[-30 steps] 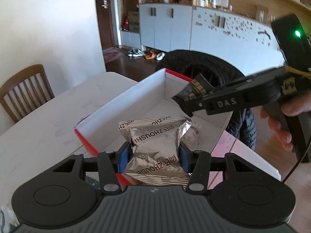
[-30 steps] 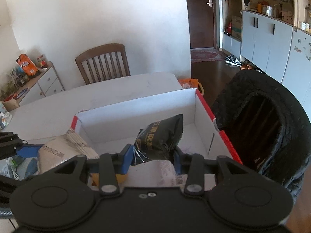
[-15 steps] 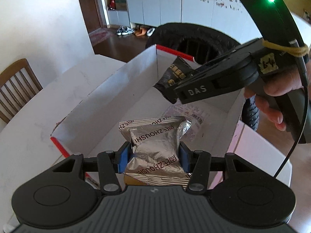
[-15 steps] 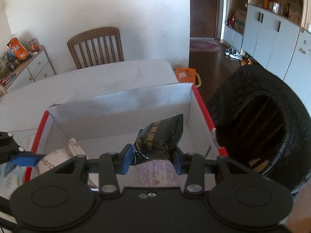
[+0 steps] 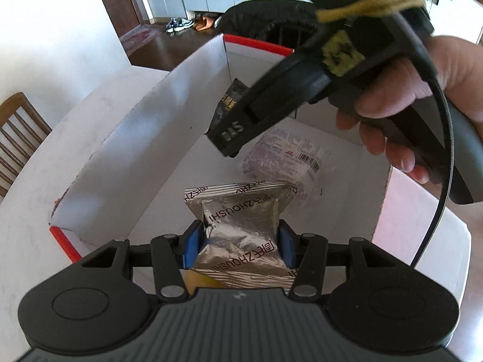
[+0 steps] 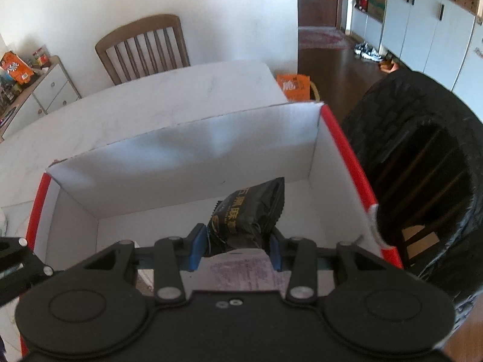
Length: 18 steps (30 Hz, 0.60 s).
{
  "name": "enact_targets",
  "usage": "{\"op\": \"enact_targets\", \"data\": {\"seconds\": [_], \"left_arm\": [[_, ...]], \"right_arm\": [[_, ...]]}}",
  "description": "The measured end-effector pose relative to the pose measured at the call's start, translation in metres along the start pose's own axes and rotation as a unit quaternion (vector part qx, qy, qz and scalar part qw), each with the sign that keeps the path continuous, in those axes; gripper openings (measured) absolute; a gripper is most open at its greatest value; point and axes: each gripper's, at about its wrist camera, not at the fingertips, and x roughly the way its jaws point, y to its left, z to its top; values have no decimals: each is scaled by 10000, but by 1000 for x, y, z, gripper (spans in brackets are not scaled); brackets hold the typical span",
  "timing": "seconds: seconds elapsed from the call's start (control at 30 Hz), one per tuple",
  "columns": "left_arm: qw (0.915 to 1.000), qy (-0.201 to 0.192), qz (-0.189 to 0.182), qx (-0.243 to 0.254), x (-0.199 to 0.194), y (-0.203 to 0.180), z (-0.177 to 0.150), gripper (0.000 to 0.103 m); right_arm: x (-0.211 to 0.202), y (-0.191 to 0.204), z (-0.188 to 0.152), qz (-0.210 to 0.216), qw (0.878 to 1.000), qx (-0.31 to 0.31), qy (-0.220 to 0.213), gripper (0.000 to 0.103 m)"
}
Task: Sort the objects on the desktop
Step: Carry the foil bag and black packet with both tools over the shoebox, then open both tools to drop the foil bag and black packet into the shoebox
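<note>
A white tabletop carries an open white cardboard box with red edges. A brown wooden slat-back chair stands behind the table at a white wall; white cabinets line the far side of the room. The left gripper is clamped on a crinkled silver foil snack packet with dark lettering, held over the box interior. The right gripper is clamped on a black snack packet with gold lettering, also above the box. A pale printed plastic pouch with a barcode lies on the box floor.
</note>
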Motion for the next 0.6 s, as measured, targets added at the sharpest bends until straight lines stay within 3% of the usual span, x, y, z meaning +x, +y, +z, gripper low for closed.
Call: {"op": "enact_targets", "data": {"seconds": [0.17,0.6], "left_arm": [[9998,94,-37,178,7,-5,6,50],[9994,184,-99,272,4,-8,6,50]], "right_arm": [[19,3,2,46,9991,35,409,41],[33,3,2,192,9974,144,682,42]]}}
